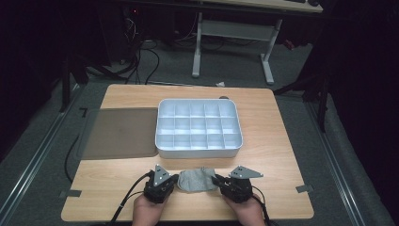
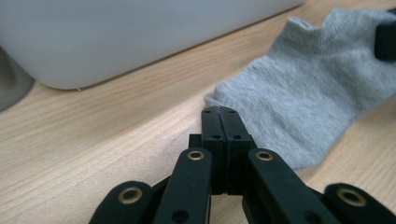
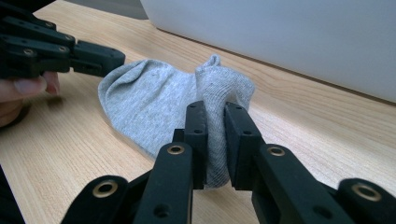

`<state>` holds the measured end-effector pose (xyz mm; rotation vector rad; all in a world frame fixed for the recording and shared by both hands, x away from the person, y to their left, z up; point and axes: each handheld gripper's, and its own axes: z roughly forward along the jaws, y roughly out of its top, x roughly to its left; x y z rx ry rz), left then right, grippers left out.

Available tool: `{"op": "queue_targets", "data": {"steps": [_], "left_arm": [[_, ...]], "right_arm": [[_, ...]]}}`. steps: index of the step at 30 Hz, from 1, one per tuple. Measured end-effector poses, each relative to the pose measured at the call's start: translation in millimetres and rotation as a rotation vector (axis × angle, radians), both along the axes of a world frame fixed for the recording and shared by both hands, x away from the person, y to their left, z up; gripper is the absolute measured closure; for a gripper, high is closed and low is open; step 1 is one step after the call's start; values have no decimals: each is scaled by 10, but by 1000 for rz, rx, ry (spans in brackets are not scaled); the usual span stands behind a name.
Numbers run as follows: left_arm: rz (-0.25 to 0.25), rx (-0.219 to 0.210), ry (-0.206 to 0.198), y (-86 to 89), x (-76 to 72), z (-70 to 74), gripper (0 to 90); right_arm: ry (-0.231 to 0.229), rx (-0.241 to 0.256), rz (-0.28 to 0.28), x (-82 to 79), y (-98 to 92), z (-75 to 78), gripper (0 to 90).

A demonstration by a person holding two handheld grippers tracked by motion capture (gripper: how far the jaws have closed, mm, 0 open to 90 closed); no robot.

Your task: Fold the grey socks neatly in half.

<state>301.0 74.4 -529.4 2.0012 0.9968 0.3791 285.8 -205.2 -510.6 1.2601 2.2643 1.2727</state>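
**A:** What is on the table (image 1: 277, 141)?

**B:** A small grey knitted ankle sock (image 1: 195, 180) lies flat on the light wooden table, near the front edge, just in front of a pale grey plastic organiser tray (image 1: 162, 151) divided into 15 compartments. A dark grey mat (image 1: 120, 133) lies to the left of the tray. 2 hands come in from the bottom, each holding a black tool.

**A:** What are the tools doing?

**B:** The right tool (image 3: 215, 112) is clamped on a fold of the sock's ribbed cuff end, with the fabric bunched up between its jaws. The left tool (image 2: 220, 111) has its jaws pressed together with nothing between them; its tip sits at the sock's other edge, touching it or just beside it, I cannot tell which.

**A:** How will the sock handle?

**B:** It looks light, soft and limp, so I judge it will droop and fold wherever it is not supported. It is not fragile or slippery; knit fabric grips well. The thicker ribbed cuff is a good place to pinch. The left tool would probably need to open and take the toe edge, so the sock can be lifted or folded from both ends.
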Motion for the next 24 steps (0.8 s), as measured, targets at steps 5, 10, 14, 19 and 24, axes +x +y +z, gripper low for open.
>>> {"op": "queue_targets", "data": {"steps": [5,10,14,19,24], "left_arm": [[-22,-9,16,-6,-1,-13,895],[-45,-25,32,-14,-1,-19,893],[-59,-22,33,-32,-3,-22,892],[-70,-22,31,-52,-7,-32,889],[-77,-31,26,-52,-14,-31,886]], "right_arm": [[-19,-52,-2,10,34,57,812],[-19,-95,0,8,90,96,812],[-17,-118,12,5,160,144,811],[-22,-153,27,24,266,207,809],[-18,-197,46,51,381,204,807]]}}
